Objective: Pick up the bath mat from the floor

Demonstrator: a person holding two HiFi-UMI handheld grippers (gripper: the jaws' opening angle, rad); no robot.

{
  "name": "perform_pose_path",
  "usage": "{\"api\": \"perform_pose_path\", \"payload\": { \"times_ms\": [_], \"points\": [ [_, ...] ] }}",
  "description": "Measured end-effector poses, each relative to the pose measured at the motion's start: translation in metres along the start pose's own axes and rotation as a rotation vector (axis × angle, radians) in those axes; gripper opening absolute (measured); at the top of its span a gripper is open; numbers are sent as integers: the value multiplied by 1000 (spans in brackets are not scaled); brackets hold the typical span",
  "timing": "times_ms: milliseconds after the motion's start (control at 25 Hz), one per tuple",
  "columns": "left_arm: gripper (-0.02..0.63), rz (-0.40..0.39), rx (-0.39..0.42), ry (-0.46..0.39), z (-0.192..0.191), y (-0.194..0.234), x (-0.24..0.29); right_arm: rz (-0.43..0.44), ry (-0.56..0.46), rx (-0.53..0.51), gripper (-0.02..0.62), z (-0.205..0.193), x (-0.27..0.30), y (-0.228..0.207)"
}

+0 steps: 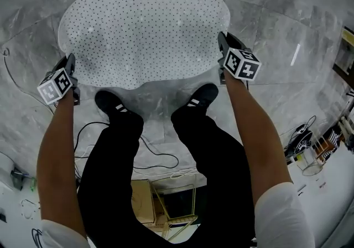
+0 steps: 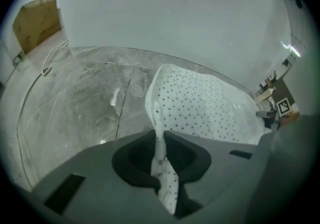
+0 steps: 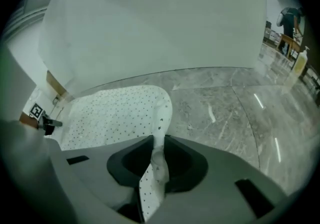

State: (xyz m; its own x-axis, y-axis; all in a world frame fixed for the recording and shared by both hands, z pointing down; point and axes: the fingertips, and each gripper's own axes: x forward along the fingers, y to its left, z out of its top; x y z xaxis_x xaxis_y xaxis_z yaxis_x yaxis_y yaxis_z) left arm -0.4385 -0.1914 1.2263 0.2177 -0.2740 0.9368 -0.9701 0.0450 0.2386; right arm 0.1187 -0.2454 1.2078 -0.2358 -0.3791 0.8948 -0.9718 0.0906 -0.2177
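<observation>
Left gripper (image 2: pixel 161 144) and right gripper (image 3: pixel 159 147) are each clenched on a pinch of the bath mat (image 1: pixel 144 28). Each gripper view shows the white dotted sheet squeezed thin between the pads, with a fold of it hanging down behind them. In the head view the left gripper (image 1: pixel 71 70) has the mat's lower left edge and the right gripper (image 1: pixel 223 47) its right edge, well apart, one at each side. That spacing looks chosen so that a wide, floppy sheet rises evenly instead of folding on itself. Both point steeply down, because the edge lies low on the floor (image 1: pixel 276 31).

Just below the mat in the head view the person's shoes (image 1: pixel 113 102) stand side by side. Their toes are near the mat's near edge and seem not to be on it, which would leave it free to lift. A thin cable (image 1: pixel 160 159) loops on the floor behind the feet.

Past the grips, the pinched edges curl up while the rest of the mat spreads across the upper centre of the head view, seemingly flat. By my judgement the lift has barely begun. Farther off, grey marble floor runs to a white wall (image 2: pixel 175 18), and a cardboard box (image 2: pixel 35 20) stands at the upper left of the left gripper view.
</observation>
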Motion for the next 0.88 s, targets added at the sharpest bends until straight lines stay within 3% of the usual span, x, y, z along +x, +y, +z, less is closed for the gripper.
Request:
{"api": "perform_pose_path", "payload": {
  "times_ms": [200, 320, 440, 680, 760, 880],
  "points": [
    [49, -98, -35, -42, 25, -29, -54, 95, -32, -13, 78, 31, -55, 38],
    [48, -187, -119, -94, 46, -60, -97, 161, -56, 11, 77, 50, -98, 70],
    [46, -251, -114, -105, 64, -100, -153, 205, -91, 54, 75, 70, -148, 113],
    [44, -297, -134, -176, 97, -161, -279, 213, -172, 116, 74, 119, -271, 168],
    [44, -305, -104, -194, 106, -172, -327, 219, -203, 103, 74, 138, -321, 185],
    [44, -327, 11, -249, 131, -188, -412, 233, -275, 65, 74, 178, -408, 209]
  ]
}}
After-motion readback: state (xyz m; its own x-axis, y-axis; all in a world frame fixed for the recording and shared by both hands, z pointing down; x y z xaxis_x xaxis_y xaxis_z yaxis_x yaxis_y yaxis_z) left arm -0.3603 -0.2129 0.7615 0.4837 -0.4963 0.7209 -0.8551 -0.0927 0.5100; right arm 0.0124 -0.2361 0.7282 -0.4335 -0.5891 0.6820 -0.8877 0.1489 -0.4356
